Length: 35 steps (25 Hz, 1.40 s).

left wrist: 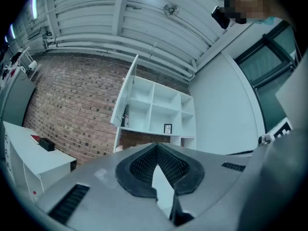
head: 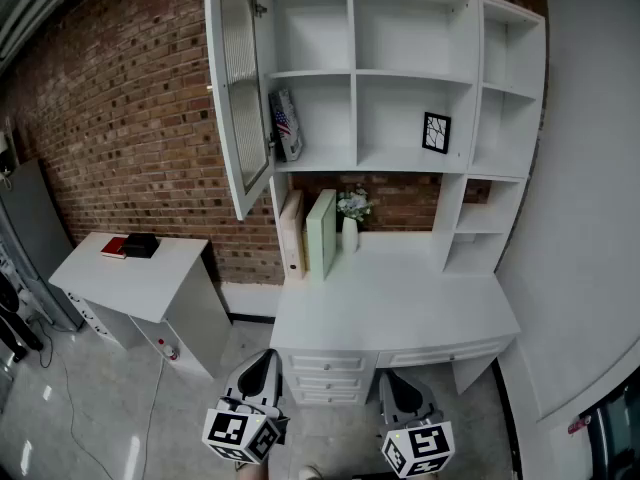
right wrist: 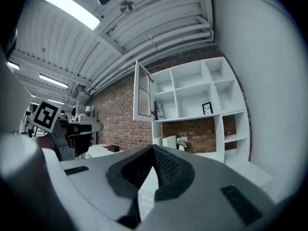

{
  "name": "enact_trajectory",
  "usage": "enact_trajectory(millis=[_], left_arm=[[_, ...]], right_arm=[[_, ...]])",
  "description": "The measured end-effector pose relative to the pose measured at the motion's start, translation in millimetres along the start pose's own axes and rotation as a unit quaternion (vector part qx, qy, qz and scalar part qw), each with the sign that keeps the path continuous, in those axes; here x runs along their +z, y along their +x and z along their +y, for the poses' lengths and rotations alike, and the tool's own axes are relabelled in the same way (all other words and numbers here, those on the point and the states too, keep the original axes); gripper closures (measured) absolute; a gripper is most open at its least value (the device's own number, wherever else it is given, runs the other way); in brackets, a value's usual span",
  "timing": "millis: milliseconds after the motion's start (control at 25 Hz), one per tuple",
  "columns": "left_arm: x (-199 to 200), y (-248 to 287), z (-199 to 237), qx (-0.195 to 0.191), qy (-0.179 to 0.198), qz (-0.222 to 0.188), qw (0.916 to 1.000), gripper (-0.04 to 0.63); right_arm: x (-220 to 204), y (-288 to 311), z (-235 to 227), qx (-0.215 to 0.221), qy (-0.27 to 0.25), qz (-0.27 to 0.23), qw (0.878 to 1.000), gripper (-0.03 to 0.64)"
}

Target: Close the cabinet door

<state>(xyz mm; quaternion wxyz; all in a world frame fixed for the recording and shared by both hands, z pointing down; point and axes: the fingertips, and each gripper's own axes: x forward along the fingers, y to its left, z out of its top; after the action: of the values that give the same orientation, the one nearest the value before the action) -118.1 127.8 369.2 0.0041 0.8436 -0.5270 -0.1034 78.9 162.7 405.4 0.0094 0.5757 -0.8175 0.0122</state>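
The cabinet door (head: 238, 88), white-framed with ribbed glass, stands swung out to the left of the white shelf unit (head: 410, 68) on the brick wall. It also shows as the cabinet door (left wrist: 126, 96) and the cabinet door (right wrist: 143, 91) in the two gripper views. My left gripper (head: 262, 366) and right gripper (head: 398, 383) are held low in front of the desk (head: 400, 303), well short of the door. Both point toward the shelves. The left gripper (left wrist: 156, 148) and right gripper (right wrist: 153, 150) have their tips together and hold nothing.
A flag-covered book (head: 286, 125) and a small picture frame (head: 436, 133) sit on the shelves. Upright binders (head: 320, 233) and a flower vase (head: 352, 213) stand on the desk above drawers (head: 325, 363). A low white side cabinet (head: 140, 278) at left carries a red book (head: 115, 247).
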Motion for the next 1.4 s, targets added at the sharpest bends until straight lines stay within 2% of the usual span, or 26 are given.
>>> enact_trajectory(millis=[400, 560, 720, 920, 1080, 1240, 1400], left_arm=[[0.0, -0.4, 1.4, 0.003, -0.003, -0.002, 1.0, 0.583], [-1.3, 8.8, 10.8, 0.011, -0.004, -0.002, 0.9999, 0.583], [-4.5, 27.3, 21.6, 0.013, -0.002, -0.002, 0.9999, 0.581], [-15.1, 70.8, 47.0, 0.013, -0.009, -0.005, 0.9999, 0.583], [-13.4, 125.2, 74.5, 0.009, -0.039, -0.028, 0.9988, 0.582], [-24.0, 174.3, 115.4, 0.024, -0.022, -0.004, 0.9995, 0.581], [-17.9, 210.2, 152.7, 0.03, -0.02, -0.015, 0.9993, 0.581]], right_arm=[[-4.0, 0.1, 3.1, 0.011, 0.002, -0.003, 1.0, 0.617], [4.1, 7.2, 9.5, 0.048, 0.009, -0.032, 0.998, 0.617], [7.5, 25.6, 2.2, 0.053, 0.017, -0.052, 0.997, 0.617], [-4.9, 73.8, -18.1, 0.043, 0.02, -0.032, 0.998, 0.617], [-7.4, 130.9, -32.5, 0.051, 0.008, -0.015, 0.999, 0.616], [1.3, 194.5, -45.5, 0.051, 0.007, -0.011, 0.999, 0.617], [-0.3, 251.0, -46.5, 0.054, 0.008, -0.003, 0.998, 0.617]])
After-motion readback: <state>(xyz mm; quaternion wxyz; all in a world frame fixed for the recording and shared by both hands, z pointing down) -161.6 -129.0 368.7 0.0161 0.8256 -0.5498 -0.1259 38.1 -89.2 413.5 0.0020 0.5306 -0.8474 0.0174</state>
